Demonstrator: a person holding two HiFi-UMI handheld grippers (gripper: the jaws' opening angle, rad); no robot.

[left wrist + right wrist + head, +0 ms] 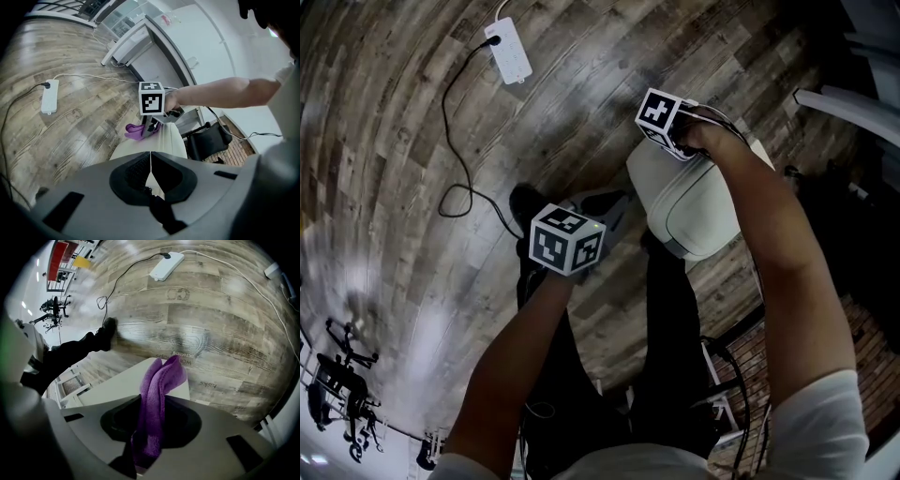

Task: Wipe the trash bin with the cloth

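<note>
The right gripper (154, 414) has its jaws clamped on the purple cloth (161, 380), which sits at the lid of the white bin (694, 202) on the floor. The left gripper (151, 165) has its jaws together and empty, near the bin. With nothing bracing it, the bin may slide or tip under wiping pressure.

The cloth (157, 399), at the centre of the right gripper view, is bright purple. The bin (694, 211), right of centre in the head view, is plain off-white. The floor (412, 141) shows grey-brown wood planks with streaked grain. At upper left lies a white power strip (513, 52) with a black cord (444, 98). Each cube (567, 239) bears black-and-white square markers. The trousers (666, 319) are black.
</note>
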